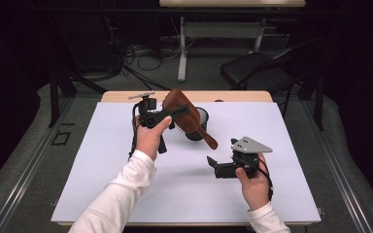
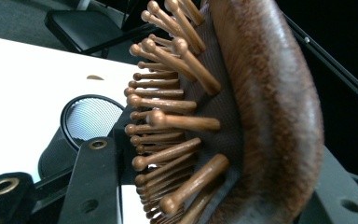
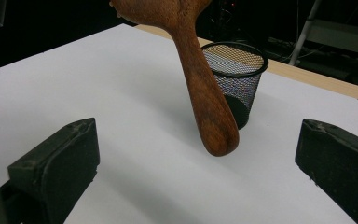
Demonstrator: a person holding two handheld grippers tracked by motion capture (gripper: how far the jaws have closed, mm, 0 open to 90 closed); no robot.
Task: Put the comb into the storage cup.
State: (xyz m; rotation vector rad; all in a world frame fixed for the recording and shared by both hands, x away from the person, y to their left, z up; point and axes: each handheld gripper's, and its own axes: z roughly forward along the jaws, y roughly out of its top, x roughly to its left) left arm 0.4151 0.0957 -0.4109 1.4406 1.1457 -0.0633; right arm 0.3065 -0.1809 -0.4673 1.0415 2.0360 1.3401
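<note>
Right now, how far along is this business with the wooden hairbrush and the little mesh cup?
Done: the left gripper has the hairbrush off the table, clamped by its head. In hand: its handle hangs beside the mesh cup, not inside. Left: probably standing it in the cup. The right gripper waits open, empty.

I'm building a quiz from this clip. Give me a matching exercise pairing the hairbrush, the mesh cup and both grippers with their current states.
1. hairbrush
2. mesh cup
3. left gripper
4. right gripper

a. fingers wide apart, nothing between them
b. stands upright on the white mat
c. shut on the brush head
d. held in the air, handle slanting down

Pairs: 1-d, 2-b, 3-c, 4-a
</note>
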